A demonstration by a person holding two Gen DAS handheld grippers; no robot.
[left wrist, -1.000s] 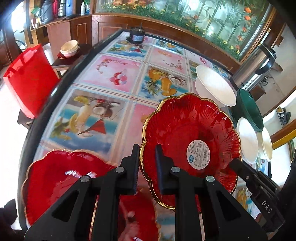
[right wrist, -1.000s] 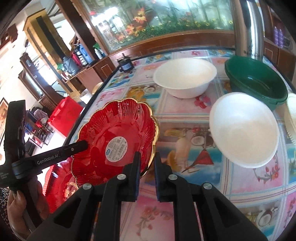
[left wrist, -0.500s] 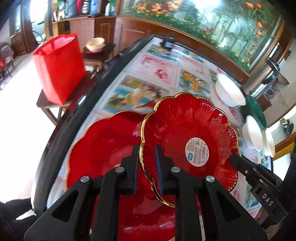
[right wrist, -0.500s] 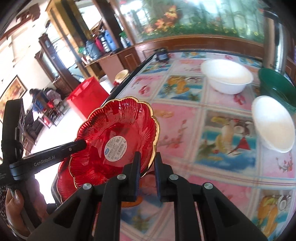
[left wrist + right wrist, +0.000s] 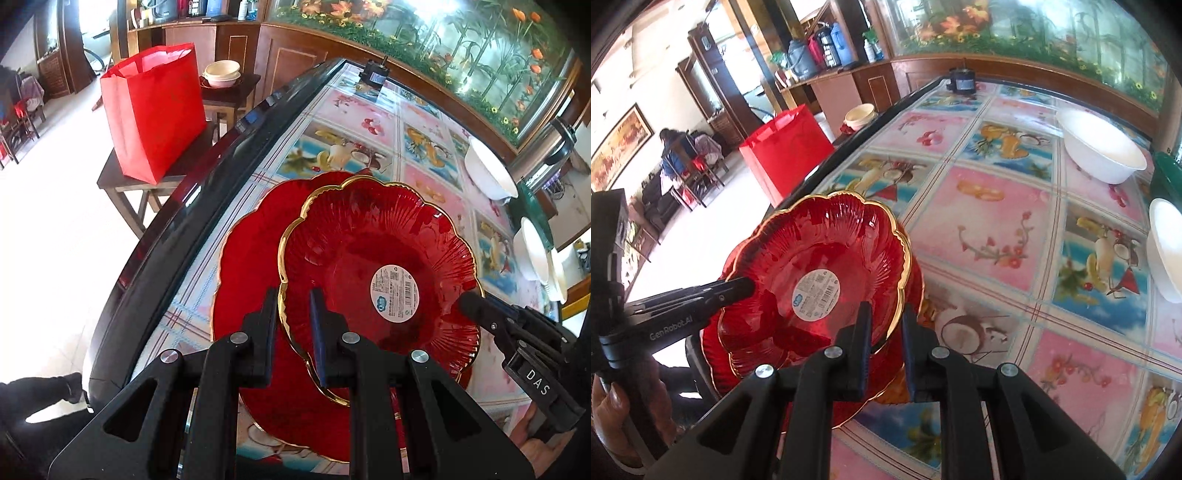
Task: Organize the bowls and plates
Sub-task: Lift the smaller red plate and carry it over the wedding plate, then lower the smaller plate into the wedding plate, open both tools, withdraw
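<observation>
- A gold-rimmed red plate (image 5: 369,258) with a round white sticker (image 5: 394,293) at its centre sits tilted above a second red plate (image 5: 251,273) lying at the table's near edge.
- The left gripper (image 5: 293,325) clamps the upper plate's rim on one side; the right gripper (image 5: 885,332) pinches the opposite rim, both jaws narrowed onto the glass.
- Farther along the fruit-print tablecloth (image 5: 997,229) stand a white bowl (image 5: 1100,151), another white bowl (image 5: 1167,247) and a green basin (image 5: 535,218).
- Off the table, a red paper bag (image 5: 155,110) stands on a dark side table (image 5: 122,177).
</observation>
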